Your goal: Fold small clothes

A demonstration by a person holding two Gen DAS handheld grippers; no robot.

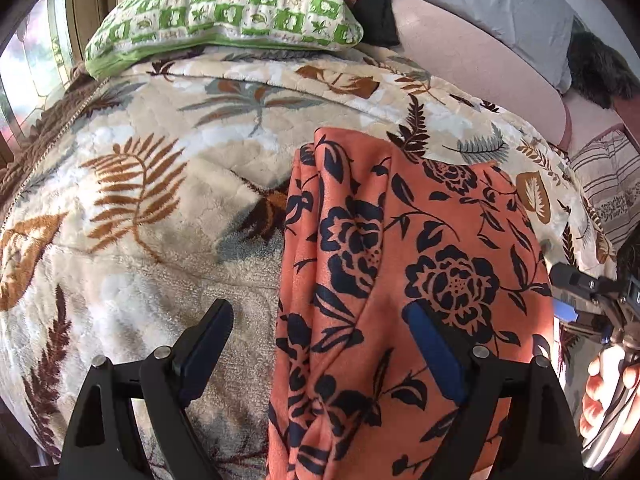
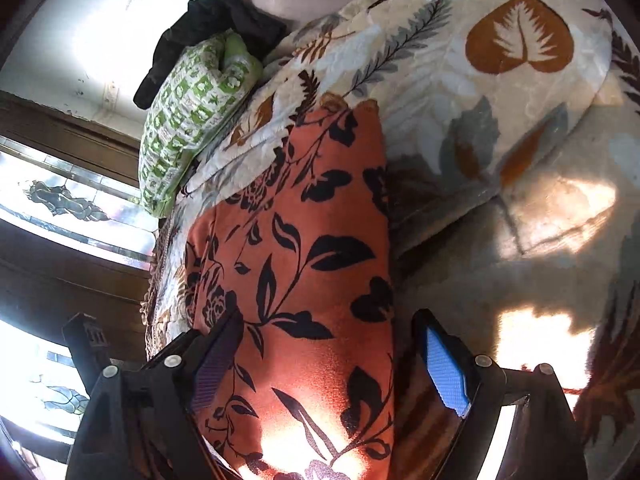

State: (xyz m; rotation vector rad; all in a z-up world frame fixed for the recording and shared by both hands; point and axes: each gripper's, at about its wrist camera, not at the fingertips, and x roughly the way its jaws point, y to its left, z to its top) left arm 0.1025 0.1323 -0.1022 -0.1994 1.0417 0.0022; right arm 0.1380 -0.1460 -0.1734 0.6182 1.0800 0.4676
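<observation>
An orange garment with dark floral print (image 1: 400,280) lies folded lengthwise on a cream leaf-patterned blanket (image 1: 160,160). My left gripper (image 1: 320,340) is open just above its left edge, one finger over the blanket and one over the cloth. The right gripper shows at the right edge of the left wrist view (image 1: 576,300), held by a hand. In the right wrist view the garment (image 2: 312,260) runs between the open fingers of my right gripper (image 2: 332,364), which straddles its near end. Neither gripper holds cloth.
A green-and-white patterned pillow (image 1: 228,8) and a black cloth (image 1: 372,4) lie at the far end of the bed. A pink sheet (image 1: 480,60) and a striped cushion (image 1: 608,184) are to the right. Windows (image 2: 60,200) are beyond the bed's edge.
</observation>
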